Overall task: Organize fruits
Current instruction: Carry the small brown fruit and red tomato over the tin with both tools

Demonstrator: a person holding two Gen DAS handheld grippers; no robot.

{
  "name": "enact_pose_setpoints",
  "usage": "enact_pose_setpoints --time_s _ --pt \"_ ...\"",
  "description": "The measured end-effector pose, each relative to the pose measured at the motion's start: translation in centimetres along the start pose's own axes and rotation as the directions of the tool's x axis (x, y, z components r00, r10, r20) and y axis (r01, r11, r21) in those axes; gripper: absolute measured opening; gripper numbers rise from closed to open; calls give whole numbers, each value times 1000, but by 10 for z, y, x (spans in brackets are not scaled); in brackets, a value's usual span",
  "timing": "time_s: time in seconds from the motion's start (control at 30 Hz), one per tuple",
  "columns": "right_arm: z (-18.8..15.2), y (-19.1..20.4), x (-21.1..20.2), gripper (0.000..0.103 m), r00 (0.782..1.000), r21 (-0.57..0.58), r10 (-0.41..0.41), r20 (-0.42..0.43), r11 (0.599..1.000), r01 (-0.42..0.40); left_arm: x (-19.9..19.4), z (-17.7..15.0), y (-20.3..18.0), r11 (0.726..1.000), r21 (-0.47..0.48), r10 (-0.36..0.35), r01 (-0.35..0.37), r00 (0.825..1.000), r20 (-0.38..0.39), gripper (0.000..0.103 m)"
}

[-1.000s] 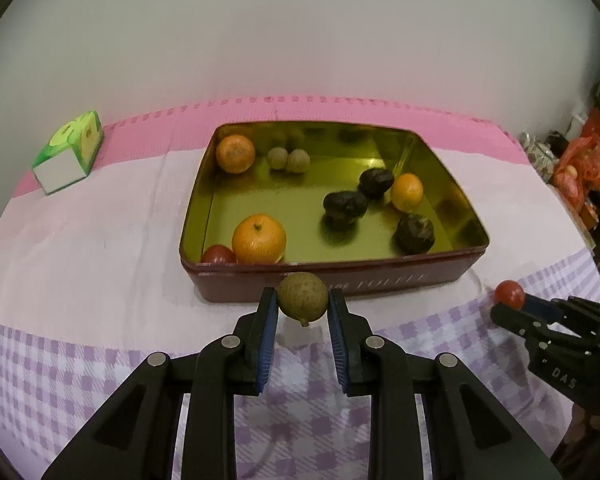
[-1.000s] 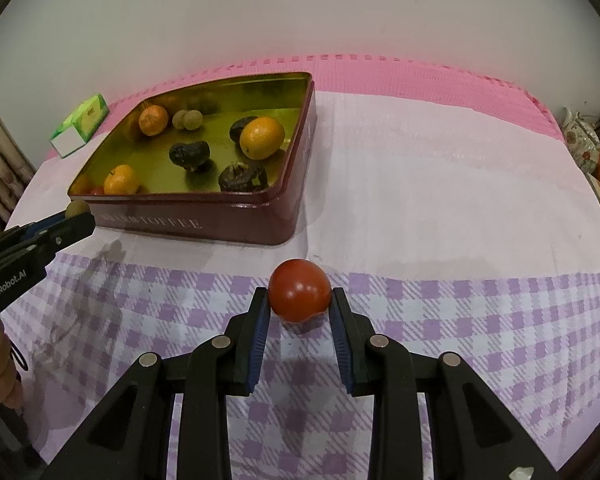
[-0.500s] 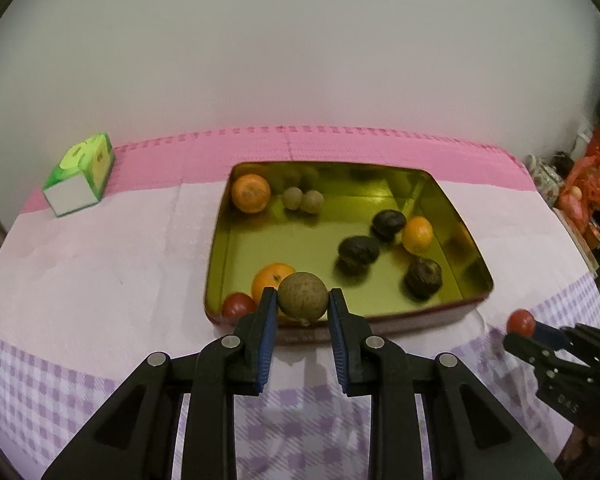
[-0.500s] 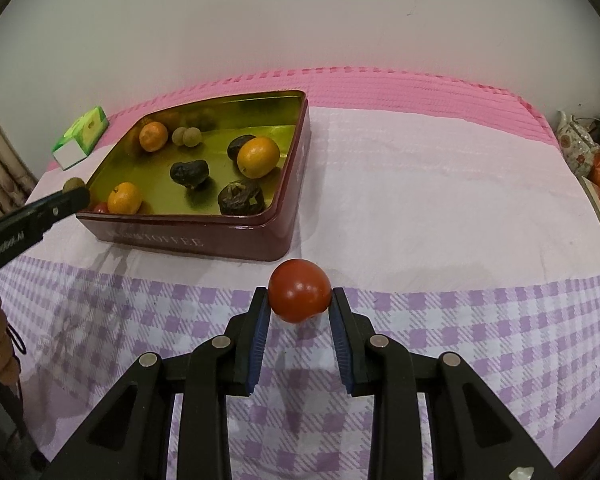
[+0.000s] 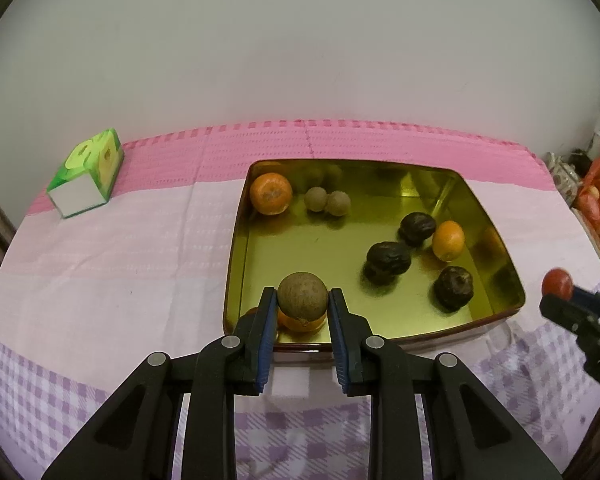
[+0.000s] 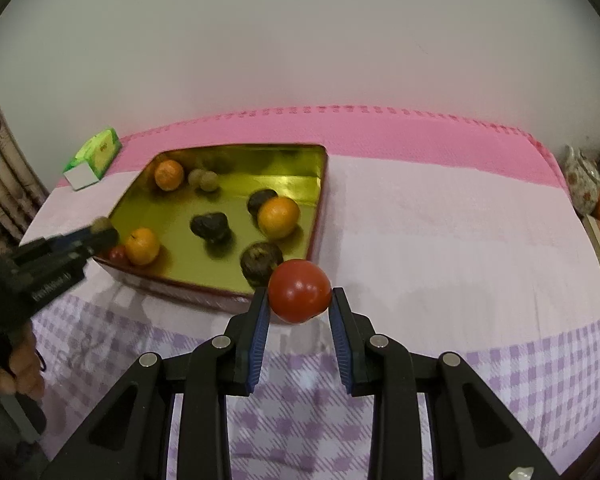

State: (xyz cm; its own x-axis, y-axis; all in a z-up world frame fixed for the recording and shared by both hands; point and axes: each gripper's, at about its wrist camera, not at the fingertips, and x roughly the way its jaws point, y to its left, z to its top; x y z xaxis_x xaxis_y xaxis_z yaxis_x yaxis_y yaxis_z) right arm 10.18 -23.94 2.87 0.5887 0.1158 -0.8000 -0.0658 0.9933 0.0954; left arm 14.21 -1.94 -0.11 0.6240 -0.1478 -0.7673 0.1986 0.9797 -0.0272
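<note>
I see a round brown longan fruit [image 5: 302, 295] pinched in my left gripper [image 5: 302, 308] above the gold-lined rectangular tin [image 5: 500, 256] at its near left corner. My right gripper [image 6: 299, 300] clamps a red tomato [image 6: 299, 296] over the tin's near right corner.

A: How is the light?

B: Dim and warm indoors. The gold tin [image 5: 500, 256] glares at its far wall, toward one o'clock, and mirrors the fruit.

A: Shadows?

B: Soft ones fall on the checked cloth [image 6: 500, 380] at seven o'clock.

A: Sharpness?

B: The left view is fairly crisp. The right view smears at nine o'clock, where the left gripper [image 6: 100, 232] blurs. Both bend hard, with black corners.
</note>
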Motion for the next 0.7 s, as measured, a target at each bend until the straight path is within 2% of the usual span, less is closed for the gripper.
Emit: enact_pose_setpoints --time_s 0.7 --pt "27 39 48 28 997 -89 43 -65 995 -49 25 -3 4 998 24 51 -50 997 -51 26"
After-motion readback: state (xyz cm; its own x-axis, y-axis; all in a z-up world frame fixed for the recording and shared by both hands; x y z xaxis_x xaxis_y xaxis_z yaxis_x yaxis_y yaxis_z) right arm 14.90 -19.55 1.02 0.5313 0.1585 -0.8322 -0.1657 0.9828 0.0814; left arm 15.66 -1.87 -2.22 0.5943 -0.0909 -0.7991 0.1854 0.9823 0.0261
